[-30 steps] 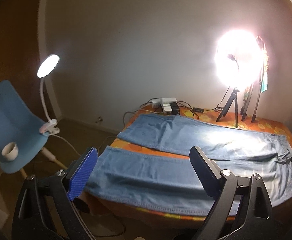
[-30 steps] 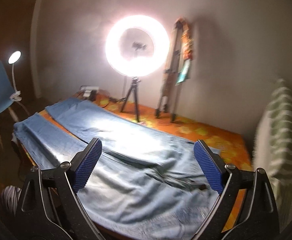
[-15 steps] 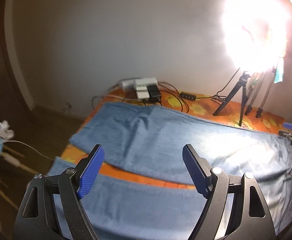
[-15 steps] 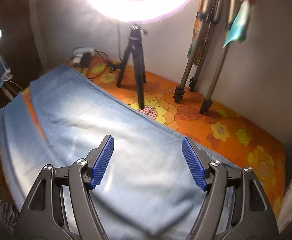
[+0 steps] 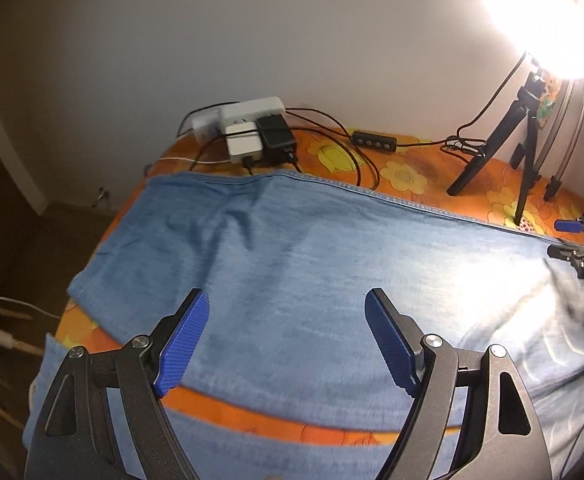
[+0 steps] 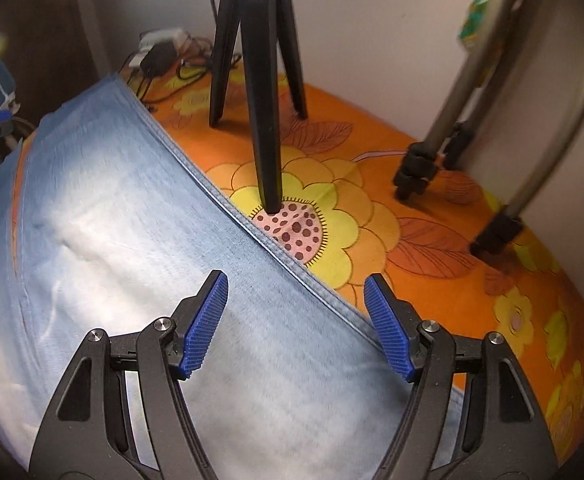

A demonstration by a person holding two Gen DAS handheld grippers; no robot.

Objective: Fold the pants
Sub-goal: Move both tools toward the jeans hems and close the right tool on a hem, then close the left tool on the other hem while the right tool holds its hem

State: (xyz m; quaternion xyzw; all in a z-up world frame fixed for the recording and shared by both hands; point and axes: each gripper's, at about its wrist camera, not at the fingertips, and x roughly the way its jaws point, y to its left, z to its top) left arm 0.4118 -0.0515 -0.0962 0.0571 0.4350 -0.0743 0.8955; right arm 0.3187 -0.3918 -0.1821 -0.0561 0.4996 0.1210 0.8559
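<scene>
Light-blue jeans [image 5: 332,264] lie spread flat on the orange flowered cloth [image 6: 472,240] of the worktop; left hand-held gripper [image 5: 286,342] hovers over one leg, jaws wide, holding nothing; right hand-held gripper [image 6: 296,320], equally wide and empty-jawed, straddles the far seam.

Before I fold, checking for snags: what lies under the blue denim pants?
The blue denim pants lie on an orange flowered cloth, showing between the legs. Anything beneath the denim is hidden.

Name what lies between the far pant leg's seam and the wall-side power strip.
In the left wrist view: black cables and chargers on the orange floral cloth, between the jeans and power strip.
</scene>
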